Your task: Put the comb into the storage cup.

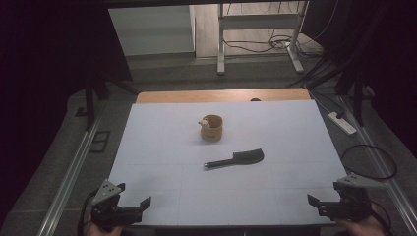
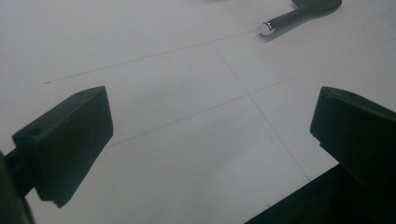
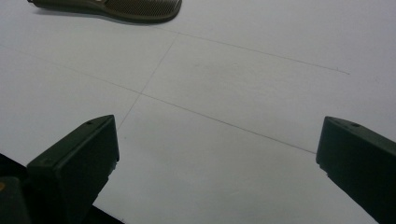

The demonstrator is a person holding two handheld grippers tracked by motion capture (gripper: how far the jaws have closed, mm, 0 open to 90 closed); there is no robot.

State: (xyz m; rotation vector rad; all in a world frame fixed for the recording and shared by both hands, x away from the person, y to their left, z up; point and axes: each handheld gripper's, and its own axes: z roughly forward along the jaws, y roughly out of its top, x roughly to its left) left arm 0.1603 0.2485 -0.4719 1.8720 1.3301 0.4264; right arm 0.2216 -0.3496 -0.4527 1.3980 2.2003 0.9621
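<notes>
Hairbrush flat mid-worktop | left tongs, right tongs released, empty | step: pre-reach | next: likely approach handle.

Both grippers black: left gripper, right gripper. Grey three-cornered plate tops each. Blocky jaws carry small screw holes; black cable loops off the right.

Hairbrush cut off by top edge in my left gripper view; head mostly out of frame, handle tip showing. Same in right gripper view: bristle head clipped at top, handle end clipped at left. Small pale object at wooden cup rim too small to identify. My hands cropped at bottom edge of high view.
</notes>
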